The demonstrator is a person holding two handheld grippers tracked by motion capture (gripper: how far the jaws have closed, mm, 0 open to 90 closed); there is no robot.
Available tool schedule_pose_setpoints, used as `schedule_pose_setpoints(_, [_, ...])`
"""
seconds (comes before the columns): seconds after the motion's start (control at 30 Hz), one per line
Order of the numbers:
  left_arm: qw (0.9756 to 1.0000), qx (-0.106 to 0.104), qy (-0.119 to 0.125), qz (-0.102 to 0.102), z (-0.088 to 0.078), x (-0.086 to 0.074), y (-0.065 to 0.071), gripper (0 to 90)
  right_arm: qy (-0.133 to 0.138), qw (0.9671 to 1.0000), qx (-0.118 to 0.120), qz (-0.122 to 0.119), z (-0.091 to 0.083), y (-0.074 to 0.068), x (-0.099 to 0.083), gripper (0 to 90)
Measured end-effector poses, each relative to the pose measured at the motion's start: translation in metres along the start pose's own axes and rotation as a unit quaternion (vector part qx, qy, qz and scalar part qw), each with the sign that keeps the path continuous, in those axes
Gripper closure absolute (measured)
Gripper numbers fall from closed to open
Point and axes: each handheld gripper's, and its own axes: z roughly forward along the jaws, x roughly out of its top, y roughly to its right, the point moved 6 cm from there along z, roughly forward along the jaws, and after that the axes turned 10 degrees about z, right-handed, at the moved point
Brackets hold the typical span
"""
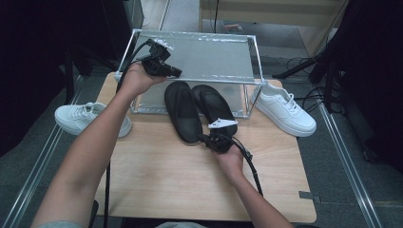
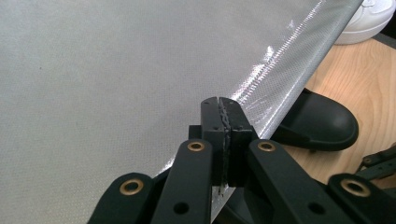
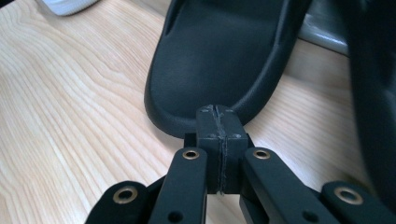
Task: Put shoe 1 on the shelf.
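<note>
Black foam is what my right gripper meets first; its jaws are pressed together, empty, with their tips at the heel rim of one black slipper; that slipper runs lengthwise straight away from me, toe toward the rack, so my right hand is the nearer one; its twin lies just beside it; farther off, my left gripper is clamped tight over the rack's silvery edge, though I cannot tell whether it pinches the fabric; both slippers' toes are hidden beneath the shelf.
</note>
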Motion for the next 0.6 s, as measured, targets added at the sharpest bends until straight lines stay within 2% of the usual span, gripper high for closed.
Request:
schedule_pose_setpoints(0.2, [1.0000,0.003,-0.002,0.005,0.000,0.001,0.000,90.0,0.000,0.9999,0.000,-0.014,0.010,-0.009,0.004,90.0])
schedule_pose_setpoints(0.33, [1.0000,0.002,-0.001,0.002,0.001,0.000,0.000,90.0,0.002,1.0000,-0.001,-0.009,0.014,-0.011,0.006,90.0])
schedule_pose_setpoints(0.6, [1.0000,0.002,-0.001,0.002,0.001,0.000,0.001,90.0,0.010,0.9997,-0.007,-0.022,0.028,-0.015,0.021,90.0])
